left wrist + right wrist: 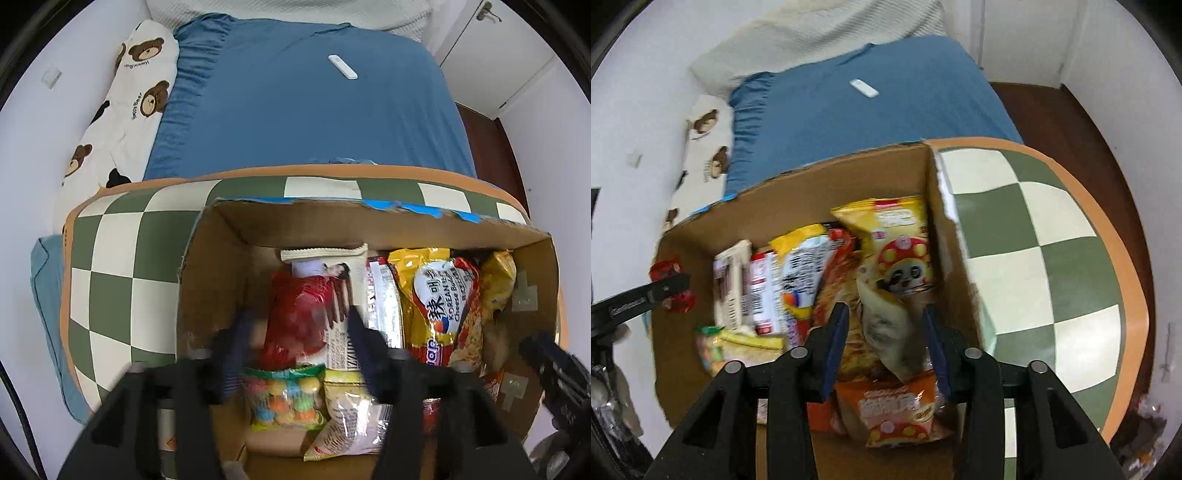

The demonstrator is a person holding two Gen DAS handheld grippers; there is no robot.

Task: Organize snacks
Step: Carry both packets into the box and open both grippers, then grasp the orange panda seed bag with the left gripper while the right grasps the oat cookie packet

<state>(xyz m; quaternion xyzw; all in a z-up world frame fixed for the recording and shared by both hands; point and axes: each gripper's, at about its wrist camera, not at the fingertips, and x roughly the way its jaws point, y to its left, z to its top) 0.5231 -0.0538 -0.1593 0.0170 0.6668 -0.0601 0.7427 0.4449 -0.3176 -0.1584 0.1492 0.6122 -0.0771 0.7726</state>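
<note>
An open cardboard box (369,225) (820,166) holds several snack packets standing side by side. My left gripper (297,326) hangs over the box's left part, open, with a red packet (299,317) between and below its blurred fingers; the pads stand clear of it. A bag of coloured candy balls (288,400) lies just beneath. My right gripper (886,332) is open over the box's right part, with a pale packet (882,328) in the gap between its fingers. A yellow mushroom-and-panda packet (903,251) stands beyond it. A yellow noodle packet (443,306) stands mid-box.
The box sits on a green-and-cream checkered surface (110,266) (1034,229) with an orange border. Behind it is a blue bed (314,110) with a white remote (342,67) (863,88) and a bear-print pillow (140,74). An orange packet (897,413) lies at the box's near end.
</note>
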